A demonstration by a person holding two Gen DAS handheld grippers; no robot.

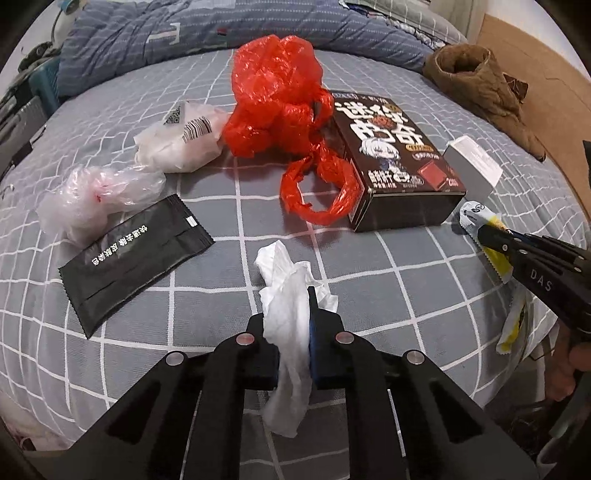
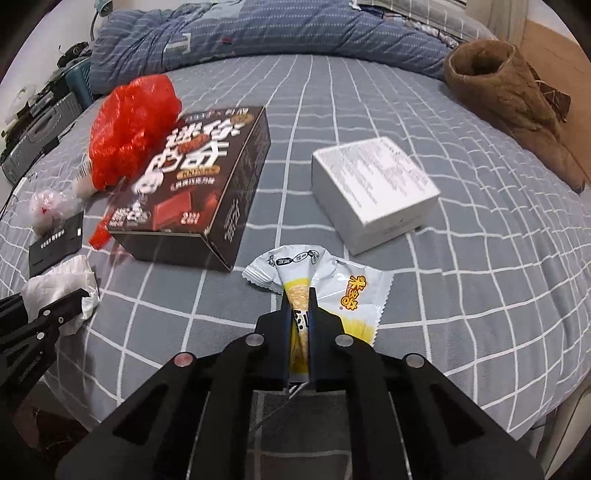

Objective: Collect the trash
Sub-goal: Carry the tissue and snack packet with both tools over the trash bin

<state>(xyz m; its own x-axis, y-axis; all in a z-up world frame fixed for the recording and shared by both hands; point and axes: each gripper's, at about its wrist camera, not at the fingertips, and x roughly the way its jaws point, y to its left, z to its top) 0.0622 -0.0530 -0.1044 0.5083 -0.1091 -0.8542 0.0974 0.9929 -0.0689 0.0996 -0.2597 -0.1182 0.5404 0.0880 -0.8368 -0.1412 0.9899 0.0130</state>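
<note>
My left gripper (image 1: 293,317) is shut on a crumpled white tissue (image 1: 286,291) above the near edge of the bed. My right gripper (image 2: 298,302) is shut on a white and yellow snack wrapper (image 2: 332,291); it also shows at the right of the left wrist view (image 1: 476,225). On the grey checked bedsheet (image 1: 369,273) lie a red plastic bag (image 1: 280,103), a dark cookie box (image 1: 395,162), a small white box (image 2: 373,188), a black sachet (image 1: 133,254), a clear plastic bag (image 1: 92,195) and a white labelled bag (image 1: 181,140).
A blue quilt (image 1: 184,33) is heaped at the far end of the bed. A brown padded garment (image 2: 513,103) lies at the far right. Electronics (image 2: 40,125) stand beside the bed on the left. The other gripper (image 2: 40,325) shows at the left of the right wrist view.
</note>
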